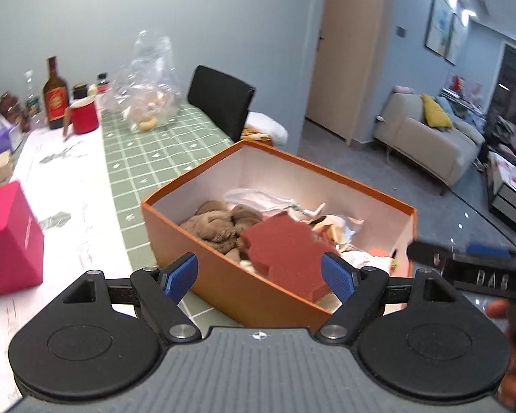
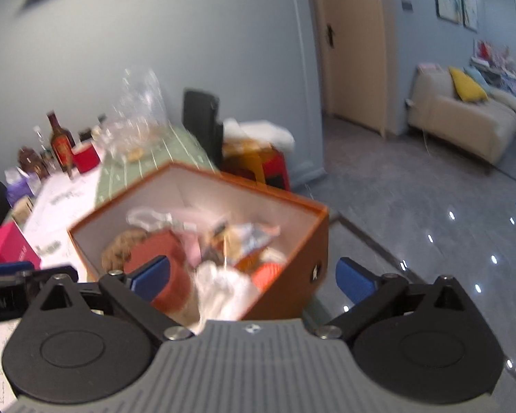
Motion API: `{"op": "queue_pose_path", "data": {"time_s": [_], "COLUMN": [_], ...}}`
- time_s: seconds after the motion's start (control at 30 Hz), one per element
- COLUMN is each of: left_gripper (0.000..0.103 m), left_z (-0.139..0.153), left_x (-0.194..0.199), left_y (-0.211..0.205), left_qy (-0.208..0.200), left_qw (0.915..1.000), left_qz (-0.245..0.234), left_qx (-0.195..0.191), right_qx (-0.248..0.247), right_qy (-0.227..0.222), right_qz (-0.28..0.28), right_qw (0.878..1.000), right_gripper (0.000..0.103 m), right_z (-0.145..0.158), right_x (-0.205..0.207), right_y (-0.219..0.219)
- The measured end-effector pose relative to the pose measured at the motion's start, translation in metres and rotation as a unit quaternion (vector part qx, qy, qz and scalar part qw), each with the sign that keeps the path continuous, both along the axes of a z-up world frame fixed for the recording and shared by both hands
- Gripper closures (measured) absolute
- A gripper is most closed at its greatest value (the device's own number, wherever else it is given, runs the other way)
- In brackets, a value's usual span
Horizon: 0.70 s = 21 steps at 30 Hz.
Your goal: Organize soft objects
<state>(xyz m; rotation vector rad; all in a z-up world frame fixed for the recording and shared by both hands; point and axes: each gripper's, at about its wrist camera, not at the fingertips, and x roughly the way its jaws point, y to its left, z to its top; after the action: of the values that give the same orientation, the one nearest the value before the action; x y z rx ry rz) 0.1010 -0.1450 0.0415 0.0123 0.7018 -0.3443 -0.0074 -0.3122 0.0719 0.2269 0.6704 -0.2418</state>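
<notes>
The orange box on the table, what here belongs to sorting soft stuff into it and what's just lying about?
Part of the job:
orange box
red sponge
brown plush
white cloth

Just lying about:
brown bottle
red mug
pink box
clear plastic bag
black chair

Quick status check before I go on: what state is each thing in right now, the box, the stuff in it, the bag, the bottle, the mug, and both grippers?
Orange box: open, no lid, upright on the table.
Red sponge: inside the box, leaning on its near wall.
Brown plush: lying in the box.
Plastic bag: open, standing crumpled.
Brown bottle: upright, capped.
Red mug: upright.
Left gripper: open, empty.
Right gripper: open, empty.
</notes>
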Motion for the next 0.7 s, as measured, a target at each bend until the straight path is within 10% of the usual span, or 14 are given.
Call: {"op": "queue_pose_path", "data": {"time_s": [0.7], "left_gripper": [0.008], "left_z": [-0.012], "left_x": [-0.009], "left_y": [-0.005], "left_qy": [0.019], "left_qw": [0.9995], "left_qz": [0.013], "left_qx": [0.021], "right_qx": [-0.041], "right_qy": [0.025], "right_qz": [0.004], "right_qw": [0.999], "right_gripper": [0.003], "right_z": [-0.002], "right_x": [-0.001], "right_y": [0.023]}}
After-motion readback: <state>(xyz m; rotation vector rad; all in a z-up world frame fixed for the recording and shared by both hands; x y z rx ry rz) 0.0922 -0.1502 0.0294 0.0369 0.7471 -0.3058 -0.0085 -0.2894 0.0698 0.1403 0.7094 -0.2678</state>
